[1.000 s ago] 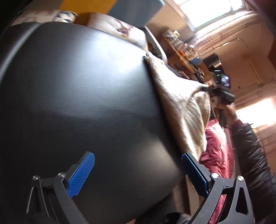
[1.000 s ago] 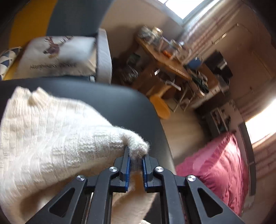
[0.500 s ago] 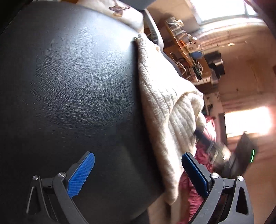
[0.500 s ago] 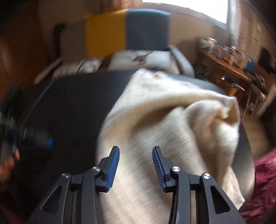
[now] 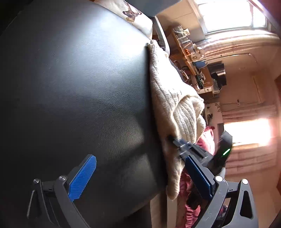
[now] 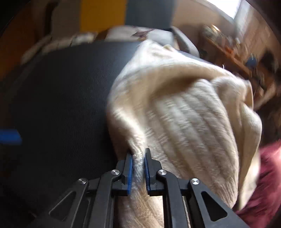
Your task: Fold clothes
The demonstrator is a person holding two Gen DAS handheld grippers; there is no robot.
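A cream knitted sweater (image 6: 184, 114) lies folded over itself along the right side of a black leather tabletop (image 6: 61, 105). My right gripper (image 6: 138, 157) is shut on a ribbed fold at the sweater's near edge. In the left wrist view the same sweater (image 5: 175, 98) runs along the tabletop's (image 5: 79, 87) right edge and hangs over it. The right gripper (image 5: 173, 140) shows there, biting the cloth. My left gripper (image 5: 138, 173) is open above the bare black surface, to the left of the sweater, with nothing between its blue pads (image 5: 82, 177).
A cushion with a deer print (image 5: 131, 12) and a yellow and grey chair back (image 6: 123, 10) stand beyond the table. A cluttered wooden desk (image 5: 191, 57) is at the right. Dark red bedding (image 6: 263, 184) lies below the table's right edge.
The right gripper let go of the sweater's far corner, swung back open, and has now shut on a fold at the sweater's near edge. The left gripper stayed open.
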